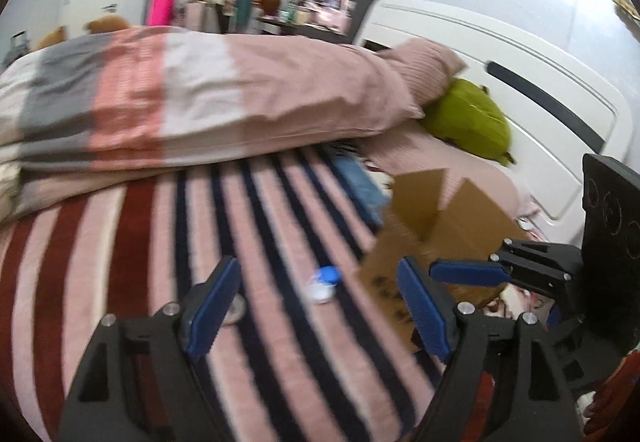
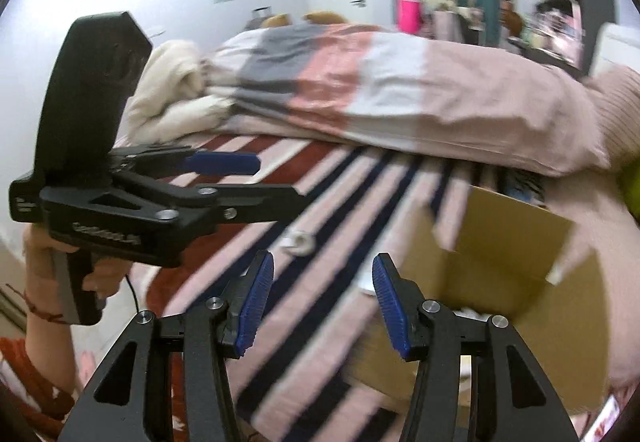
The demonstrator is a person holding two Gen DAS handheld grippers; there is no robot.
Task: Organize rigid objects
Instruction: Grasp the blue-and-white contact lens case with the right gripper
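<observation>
The small blue-and-white object (image 1: 323, 282) is seen lying on the striped blanket (image 1: 160, 242), just beyond and between the spread fingers of the left gripper (image 1: 316, 306), a little nearer to the right finger. The frames are smeared, so what it is cannot be told; in the right wrist view only a pale, rounded lump (image 2: 298, 241) is made out. Its blue part is turned up and toward the far side of the bed, its white part toward the camera. A short long axis is suggested, running roughly away from the camera, but this is judged loosely.

The left gripper is held wide and nothing is held in it. To its right, the cardboard box (image 1: 440, 226) stands open on the bed, its flaps raised. Over the box, the right gripper (image 2: 322, 302) is likewise spread wide with nothing between its blue pads.

Several slips may be expected. On so soft a surface, the object could be pressed into the blanket or tipped away before the fingers close. Blanket pile could be pinched with it. The raised box flap could be struck on the carry across, and the two grippers, being near each other, could be knocked together.
</observation>
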